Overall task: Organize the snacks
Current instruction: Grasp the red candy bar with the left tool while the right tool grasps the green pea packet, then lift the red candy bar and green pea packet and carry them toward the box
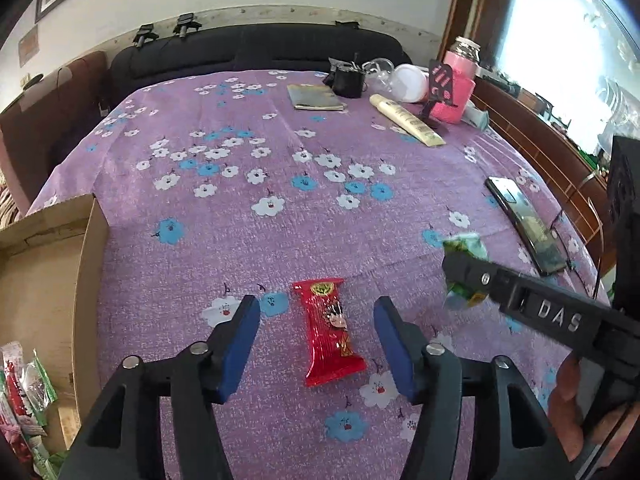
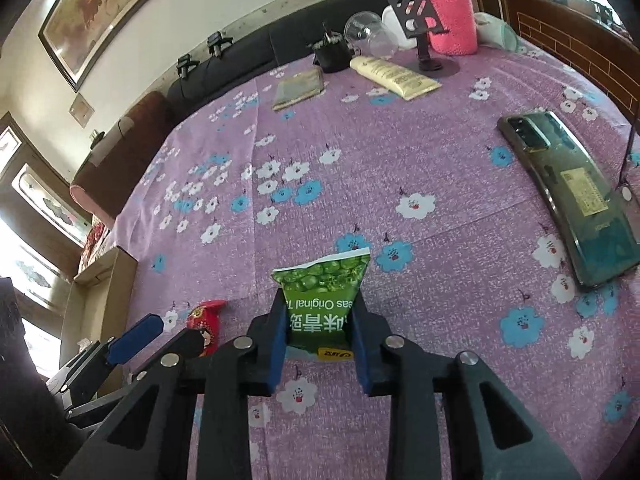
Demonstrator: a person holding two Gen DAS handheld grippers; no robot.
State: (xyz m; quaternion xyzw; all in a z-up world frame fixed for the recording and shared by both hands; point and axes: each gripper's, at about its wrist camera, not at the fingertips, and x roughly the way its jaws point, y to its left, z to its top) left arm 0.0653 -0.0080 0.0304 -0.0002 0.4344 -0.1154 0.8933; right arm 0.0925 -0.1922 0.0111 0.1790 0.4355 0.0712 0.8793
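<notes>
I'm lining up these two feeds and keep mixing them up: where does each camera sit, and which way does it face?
Left wrist: sits on the left gripper, looking down past its open blue fingers at the red snack packet; the right gripper and a hand show at right.
Right wrist: sits on the right gripper, looking down at the green pea packet it clamps; the left gripper shows at lower left.
Both share the purple floral cloth, phone, cardboard box and far clutter.

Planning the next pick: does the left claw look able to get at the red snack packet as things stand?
Probably yes: the left claw is open, and the red snack packet lies flat on the cloth between its fingers, nothing covering it.
</notes>
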